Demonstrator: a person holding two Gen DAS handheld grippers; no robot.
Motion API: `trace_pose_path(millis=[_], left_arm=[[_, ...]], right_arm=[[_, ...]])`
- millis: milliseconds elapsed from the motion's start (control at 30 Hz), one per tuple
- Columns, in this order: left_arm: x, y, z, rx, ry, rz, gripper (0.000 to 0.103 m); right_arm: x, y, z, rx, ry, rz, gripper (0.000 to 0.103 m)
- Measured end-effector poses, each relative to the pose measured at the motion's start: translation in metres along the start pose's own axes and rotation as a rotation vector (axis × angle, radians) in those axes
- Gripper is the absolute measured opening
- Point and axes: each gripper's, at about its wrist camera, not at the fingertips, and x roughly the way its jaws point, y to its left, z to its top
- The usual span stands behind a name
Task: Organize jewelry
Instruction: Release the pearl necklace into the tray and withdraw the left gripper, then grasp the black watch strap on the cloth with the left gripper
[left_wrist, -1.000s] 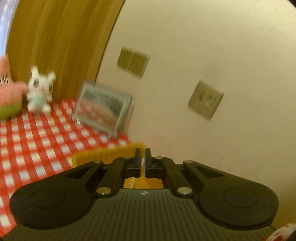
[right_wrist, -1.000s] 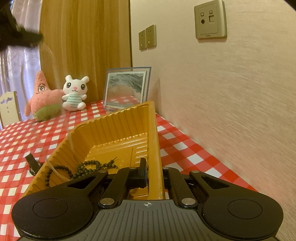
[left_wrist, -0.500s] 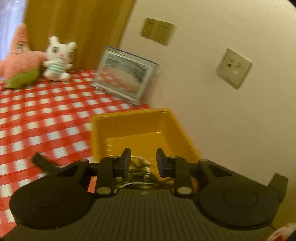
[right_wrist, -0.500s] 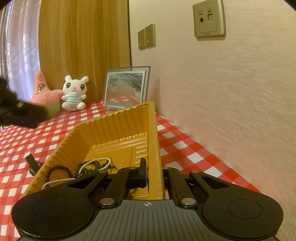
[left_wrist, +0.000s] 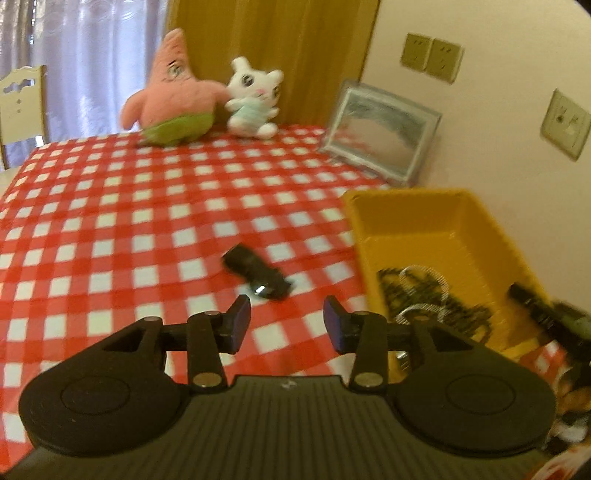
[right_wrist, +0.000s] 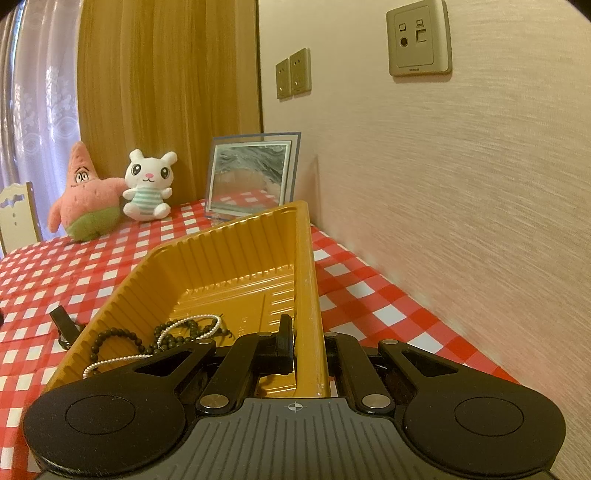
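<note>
A yellow ribbed tray (left_wrist: 436, 221) stands by the wall on the red-checked cloth. It holds a black bead bracelet (right_wrist: 118, 338) and a silver chain (right_wrist: 194, 321), tangled together at its near end. My right gripper (right_wrist: 306, 341) is shut on the tray's (right_wrist: 221, 258) right rim, with the thin wall pinched between its fingers. Left of the tray, my left gripper (left_wrist: 287, 321) hangs over the cloth, its jaws opening with nothing between them. Just beyond its fingertips lies a small black piece with a shiny spot (left_wrist: 258, 275), also seen beside the tray (right_wrist: 62, 326); blur hides what it is.
A pink star plush (left_wrist: 170, 96) and a white bunny plush (left_wrist: 253, 99) sit at the table's far edge. A framed picture (left_wrist: 380, 133) leans on the wall behind the tray. A pale chair (left_wrist: 22, 103) stands at far left. The wall runs close along the right.
My left gripper swung left and down from above the tray and its jaws opened. The silver chain now lies in the tray on the beads. The right gripper kept still.
</note>
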Motion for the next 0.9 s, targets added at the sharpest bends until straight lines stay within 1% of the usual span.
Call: trace_pose_path(millis=[67, 133, 200, 233, 300, 433, 600, 667, 900], left_arm=[[0.002, 0.000, -0.008, 0.022, 0.015, 0.028, 0.040], [0.006, -0.001, -0.015, 0.041, 0.026, 0.040, 0.041], [0.012, -0.003, -0.020, 0.052, 0.031, 0.045, 0.047], [0.014, -0.004, -0.021, 0.057, 0.030, 0.049, 0.051], [0.021, -0.006, -0.021, 0.067, 0.024, 0.052, 0.053], [0.040, -0.011, -0.017, 0.094, -0.002, 0.071, 0.061], [0.070, -0.013, -0.007, 0.092, -0.008, 0.078, 0.063], [0.081, -0.013, -0.003, 0.087, -0.010, 0.082, 0.066], [0.121, -0.012, 0.006, 0.075, 0.007, 0.136, 0.068]], right_arm=[[0.000, 0.000, -0.001, 0.000, -0.002, -0.006, 0.004], [0.001, 0.002, -0.002, -0.003, -0.005, -0.014, 0.003], [0.002, 0.003, -0.003, -0.008, -0.008, -0.022, 0.003], [0.002, 0.002, -0.004, -0.007, -0.007, -0.025, 0.003], [0.003, 0.002, -0.004, -0.008, -0.006, -0.031, 0.003], [0.007, 0.000, -0.005, -0.004, -0.007, -0.039, 0.004], [0.012, -0.002, -0.003, -0.004, -0.011, -0.045, 0.004], [0.013, -0.001, -0.003, -0.007, -0.013, -0.045, 0.005], [0.014, -0.001, -0.004, -0.012, -0.011, -0.044, 0.005]])
